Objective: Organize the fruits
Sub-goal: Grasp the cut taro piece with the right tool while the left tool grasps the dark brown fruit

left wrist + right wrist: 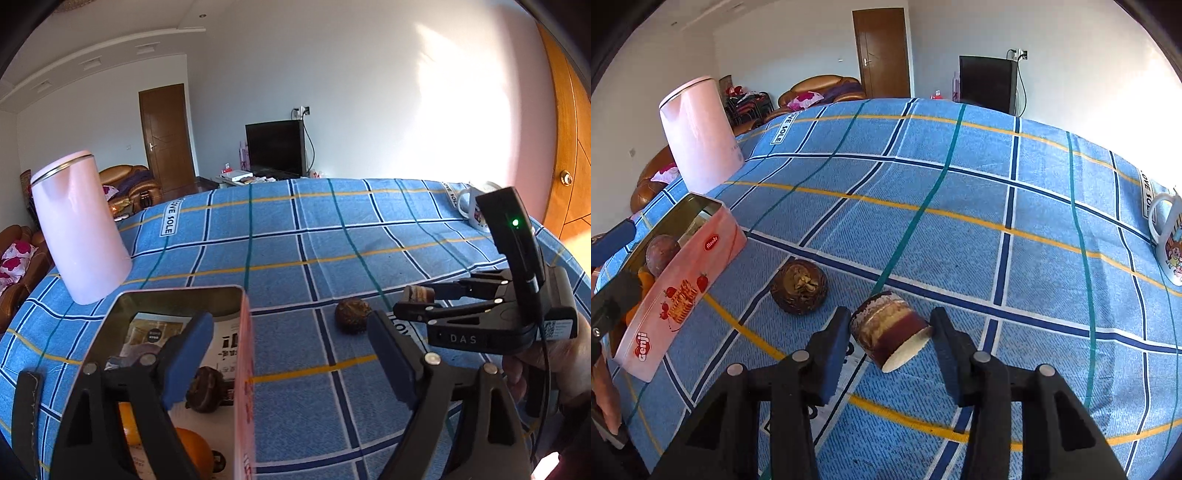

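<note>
A pink tin (pixel 683 284) stands on the left of the cloth and holds a dark round fruit (pixel 207 391), an orange (pixel 192 450) and a purple fruit (pixel 662 254). My left gripper (pixel 291 362) is open over the tin's right wall, one finger above the tin and the other above the cloth, with nothing in its grip. A brown husky round fruit (pixel 799 286) lies on the cloth just right of the tin. My right gripper (pixel 890 350) is shut on a brown layered cylinder (pixel 890 328) with a white end, held tilted beside that fruit.
The table wears a blue checked cloth (pixel 295 240). A tall pink jug (pixel 81 229) stands at its far left behind the tin. A printed mug (pixel 1171 240) sits near the right edge. A hand (pixel 554 354) holds the right gripper's handle.
</note>
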Tool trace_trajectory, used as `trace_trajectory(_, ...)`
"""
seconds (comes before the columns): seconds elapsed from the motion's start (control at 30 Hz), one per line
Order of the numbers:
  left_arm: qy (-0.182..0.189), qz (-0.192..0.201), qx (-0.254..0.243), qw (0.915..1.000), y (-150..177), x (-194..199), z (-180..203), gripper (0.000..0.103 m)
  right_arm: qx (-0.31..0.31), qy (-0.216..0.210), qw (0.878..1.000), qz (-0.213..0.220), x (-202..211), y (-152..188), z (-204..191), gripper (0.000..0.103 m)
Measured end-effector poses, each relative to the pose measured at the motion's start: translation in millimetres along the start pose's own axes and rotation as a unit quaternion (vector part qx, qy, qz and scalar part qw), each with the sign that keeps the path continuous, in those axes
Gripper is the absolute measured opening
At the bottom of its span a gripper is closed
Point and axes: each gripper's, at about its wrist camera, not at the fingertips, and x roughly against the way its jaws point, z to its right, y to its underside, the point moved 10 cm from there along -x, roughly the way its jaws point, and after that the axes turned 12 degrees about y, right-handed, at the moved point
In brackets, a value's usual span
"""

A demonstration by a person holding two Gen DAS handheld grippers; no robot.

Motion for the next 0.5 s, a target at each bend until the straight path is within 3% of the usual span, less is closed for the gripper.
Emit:
trace_trajectory(0.27, 0.028, -0.049, 0.004, 0.9984, 8, -45, 28, 0.085, -0.077, 0.018, 0.995, 0.063, 32, -3, 37, 0.046)
trace_trajectory(0.37, 0.034, -0.077, 0.014, 0.9964, 12, -67, 31, 0.082, -0.099, 0.018, 0.992, 0.073, 37, -4, 47, 0.046)
trace_trajectory(0.4, 0.038, -0.086, 0.02, 0.9954, 12, -72, 32, 0.077, -0.102, 0.017, 0.992, 0.074, 37, -5, 47, 0.046)
trace_trajectory(0.5, 0.049, -0.102, 0.032, 0.9931, 11, -87, 36, 0.076, -0.102, 0.016, 0.992, 0.077, 37, -5, 48, 0.046)
